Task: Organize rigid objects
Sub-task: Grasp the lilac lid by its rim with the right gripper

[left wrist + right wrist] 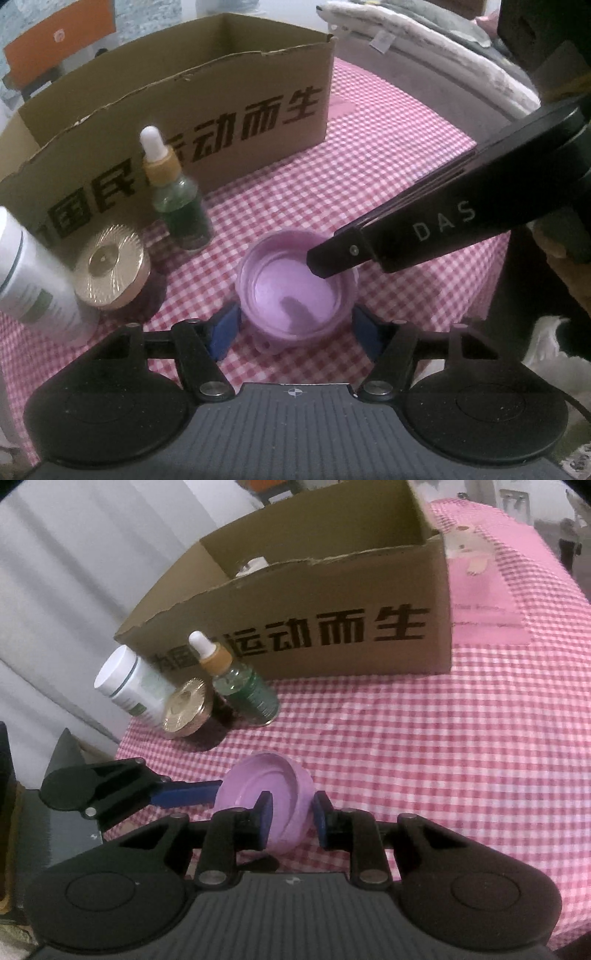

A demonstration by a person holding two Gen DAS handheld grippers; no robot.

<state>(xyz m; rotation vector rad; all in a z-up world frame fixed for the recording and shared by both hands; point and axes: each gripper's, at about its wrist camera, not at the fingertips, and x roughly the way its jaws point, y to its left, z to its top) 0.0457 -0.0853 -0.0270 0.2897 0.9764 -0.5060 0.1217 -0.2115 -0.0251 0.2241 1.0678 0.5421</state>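
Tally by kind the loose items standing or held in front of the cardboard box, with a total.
Dropper bottle: 1
White bottle: 1
Gold-lidded jar: 1
Purple lid: 1
Total: 4

Right gripper [291,818] pinches narrow, angled steeply down; left gripper [295,326] sits half-spread, pads apart, also tipped down.

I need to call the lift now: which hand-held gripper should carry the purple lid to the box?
Right. The right hand-held gripper already pinches the purple lid's rim, one pad inside, one outside. The left hand-held gripper only straddles it, pads apart from its sides. The cardboard box stands open beyond.
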